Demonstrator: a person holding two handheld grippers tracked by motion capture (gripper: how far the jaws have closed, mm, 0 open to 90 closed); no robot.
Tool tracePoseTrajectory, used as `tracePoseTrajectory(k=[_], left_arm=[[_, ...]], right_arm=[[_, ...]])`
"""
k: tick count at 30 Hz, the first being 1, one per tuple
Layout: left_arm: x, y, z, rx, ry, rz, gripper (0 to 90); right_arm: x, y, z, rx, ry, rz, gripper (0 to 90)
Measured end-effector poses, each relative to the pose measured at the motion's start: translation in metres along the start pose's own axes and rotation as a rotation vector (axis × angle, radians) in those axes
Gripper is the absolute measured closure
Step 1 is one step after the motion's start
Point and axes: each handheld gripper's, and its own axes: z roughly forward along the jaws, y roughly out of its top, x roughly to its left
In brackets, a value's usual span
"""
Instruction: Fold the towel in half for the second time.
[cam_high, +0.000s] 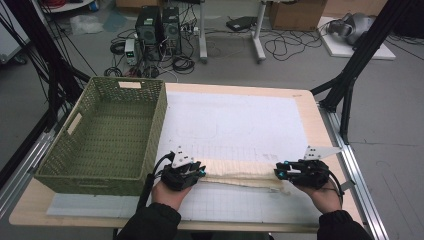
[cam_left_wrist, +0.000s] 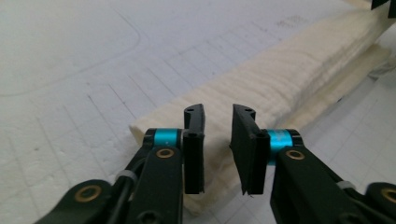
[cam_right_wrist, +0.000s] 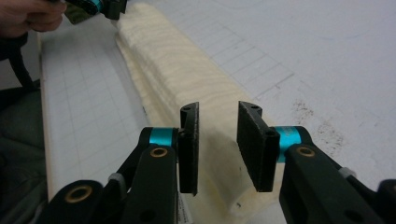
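I see the green woven basket (cam_high: 105, 135) at table left holding nothing. Left gripper (cam_high: 200, 171) and right gripper (cam_high: 278, 172) sit at opposite ends of the folded cream cloth (cam_high: 240, 171). Both jaws parted, pads off the fabric.

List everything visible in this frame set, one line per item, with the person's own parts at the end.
folded cloth: 1, cream, a long strip lying across the near part of the mat between the two grippers
basket: 1, green woven, left side of the table
gridded mat: 1, white, covering most of the table top
table: 1, light wood
computer towers: 2, black, on the floor beyond the table
cardboard box: 1, brown, on the floor at the back
left gripper: 1, black with blue, jaws open at the cloth's left end
right gripper: 1, black with blue, jaws open at the cloth's right end
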Motion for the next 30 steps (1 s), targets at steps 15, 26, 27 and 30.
tracePoseTrajectory(k=[15,26,27,30], left_arm=[[0.005,-0.013,0.012,0.089,0.03,0.033,85.1],[0.003,-0.012,0.003,0.084,0.024,0.036,75.2],[0.003,-0.012,0.003,0.083,0.027,0.032,74.0],[0.003,-0.014,0.005,0.089,0.031,0.038,74.8]], right_arm=[[0.005,-0.025,0.016,0.159,0.043,-0.025,84.8],[0.013,-0.024,0.008,0.141,0.011,-0.084,73.6],[0.012,-0.025,0.007,0.143,0.01,-0.079,72.7],[0.012,-0.028,0.008,0.147,0.005,-0.081,73.9]])
